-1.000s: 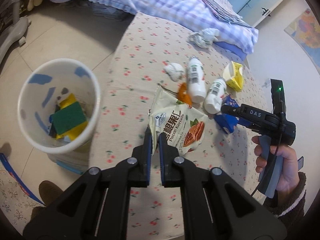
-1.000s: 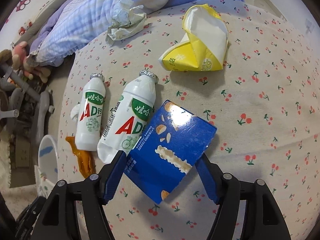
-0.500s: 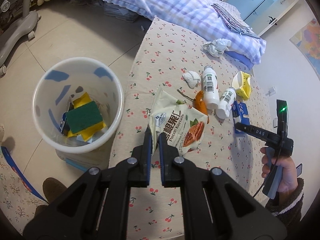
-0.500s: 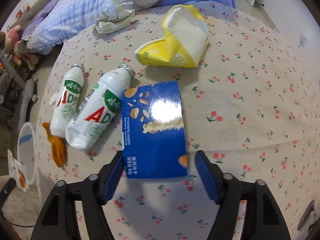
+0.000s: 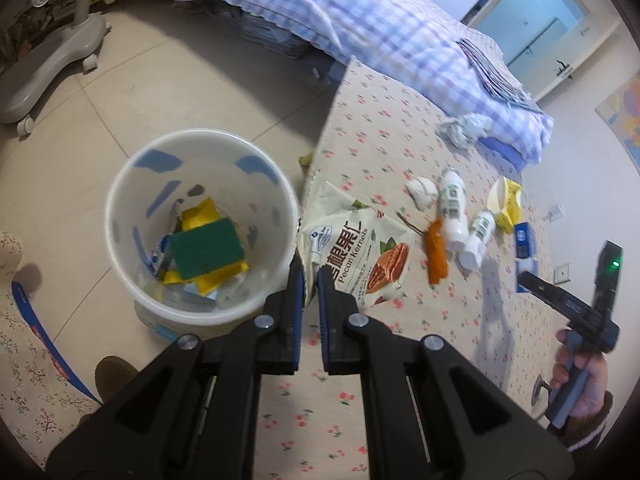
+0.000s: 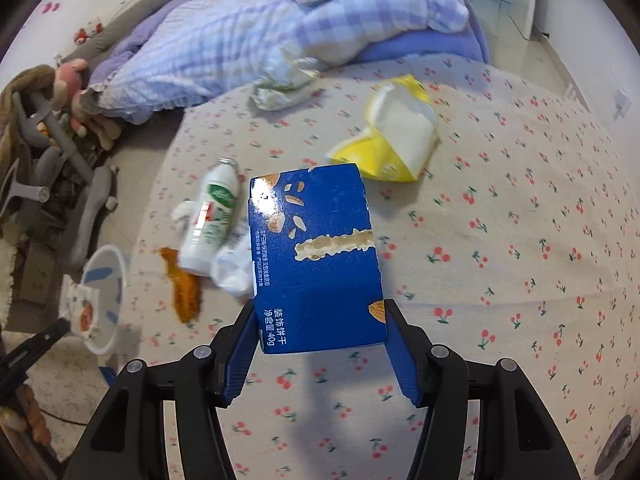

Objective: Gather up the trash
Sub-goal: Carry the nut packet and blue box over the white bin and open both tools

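My left gripper is shut on the left edge of a white pecan kernels bag, which hangs beside the rim of the white bin. The bin stands on the floor and holds a green and yellow sponge and scraps. My right gripper is shut on a blue biscuit box, its pads pressing both sides, and the box is lifted above the cherry-print cloth. In the left wrist view that box shows at the far right, with a hand on the gripper's handle.
On the cloth lie two white bottles, an orange peel, a yellow carton, a crumpled tissue and a paper wad. A checked blanket covers the far end. A grey chair base stands on the floor.
My left gripper has carried the pecan bag toward the bin's rim. The right jaws have closed onto the blue box and raised it off the cloth, and the box has turned upright.
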The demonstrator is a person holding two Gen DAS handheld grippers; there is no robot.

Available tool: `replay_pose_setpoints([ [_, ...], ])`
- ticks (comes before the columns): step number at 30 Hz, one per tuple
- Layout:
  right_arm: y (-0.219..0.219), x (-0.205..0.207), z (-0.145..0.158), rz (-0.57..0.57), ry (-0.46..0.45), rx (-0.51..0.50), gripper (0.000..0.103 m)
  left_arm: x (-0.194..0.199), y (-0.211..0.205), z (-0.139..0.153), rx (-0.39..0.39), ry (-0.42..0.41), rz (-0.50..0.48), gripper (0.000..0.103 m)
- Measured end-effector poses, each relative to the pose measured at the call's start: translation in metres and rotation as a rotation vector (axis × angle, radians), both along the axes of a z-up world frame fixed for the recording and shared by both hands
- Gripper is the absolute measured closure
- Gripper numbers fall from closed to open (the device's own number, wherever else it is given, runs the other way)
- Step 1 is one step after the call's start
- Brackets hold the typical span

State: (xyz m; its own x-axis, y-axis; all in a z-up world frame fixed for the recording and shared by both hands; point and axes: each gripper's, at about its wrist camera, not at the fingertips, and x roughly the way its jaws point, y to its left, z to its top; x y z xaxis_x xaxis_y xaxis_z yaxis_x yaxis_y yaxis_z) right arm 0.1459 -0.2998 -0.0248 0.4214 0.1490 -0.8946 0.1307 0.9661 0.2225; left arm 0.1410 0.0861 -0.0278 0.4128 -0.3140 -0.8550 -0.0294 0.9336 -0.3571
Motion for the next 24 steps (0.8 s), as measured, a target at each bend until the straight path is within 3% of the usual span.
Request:
replay_pose_setpoints([
  [8,0.06,0.015,0.022,0.109,-0.056,0.017,0.042,0.007,0.037,-0.002,0.053,-0.036,0.084,0.095],
  [14,0.108,0.023,0.019,0.187,-0.059,0.026,0.042,0.008,0.055,-0.002,0.124,-0.078,0.105,0.093],
  [18,0.136,0.028,0.014,0.227,-0.054,0.029,0.042,0.011,0.063,-0.005,0.198,-0.108,0.092,0.087],
  [19,0.143,0.03,0.013,0.238,-0.056,0.03,0.042,0.012,0.065,-0.007,0.221,-0.102,0.094,0.077],
  [20,0.149,0.032,0.012,0.251,-0.059,0.031,0.042,0.013,0.068,-0.009,0.238,-0.09,0.104,0.057],
  [22,0.163,0.034,0.011,0.274,-0.062,0.033,0.042,0.012,0.075,-0.011,0.255,-0.075,0.13,0.031],
  [24,0.176,0.036,0.008,0.294,-0.06,0.034,0.042,0.01,0.081,-0.01,0.294,-0.07,0.149,0.025],
])
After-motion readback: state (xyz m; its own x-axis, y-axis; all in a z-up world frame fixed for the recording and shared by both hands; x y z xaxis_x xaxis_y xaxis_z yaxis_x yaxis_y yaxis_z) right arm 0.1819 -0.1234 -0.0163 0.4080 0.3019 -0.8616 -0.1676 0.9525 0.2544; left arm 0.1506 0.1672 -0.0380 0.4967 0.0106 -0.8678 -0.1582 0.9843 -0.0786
